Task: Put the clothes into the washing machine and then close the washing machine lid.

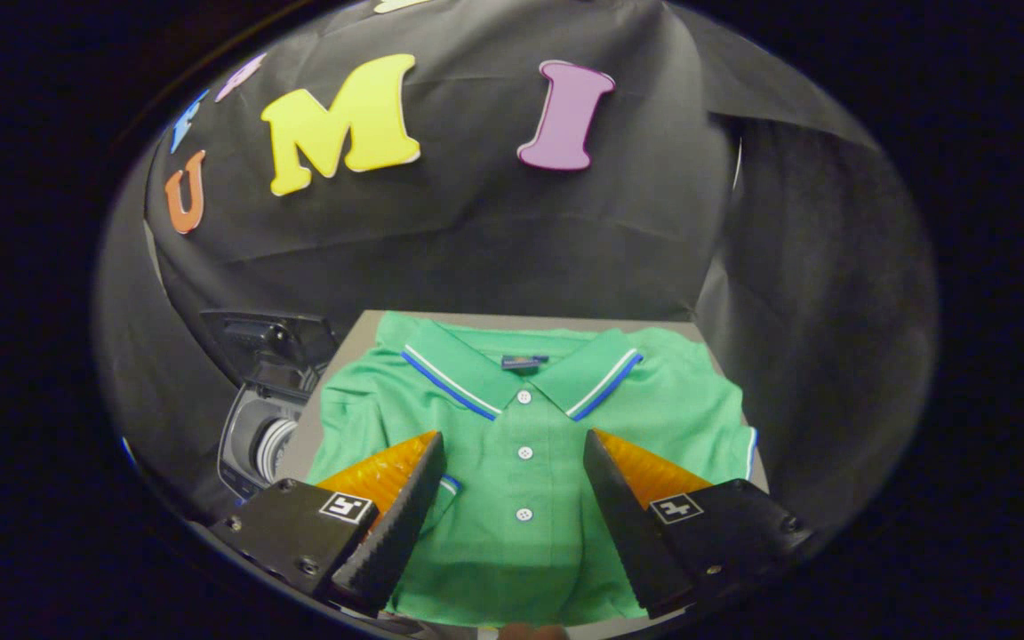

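Here, gripper (pixel 514 444) fingers stood wide over the shirt (pixel 525 462).
Soft, light cloth; pinching a fold near the placket looked best.

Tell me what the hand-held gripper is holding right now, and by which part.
Nothing is held. The hand-held gripper is open, its fingers spread above the green polo shirt lying flat, with the button placket between them.

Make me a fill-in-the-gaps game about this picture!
1. The shirt lying on the table is coloured ____.
2. The gripper has its fingers ____, with the shirt's buttons between them.
3. The washing machine beside the table has its lid ____.

Missing words: green; open; open
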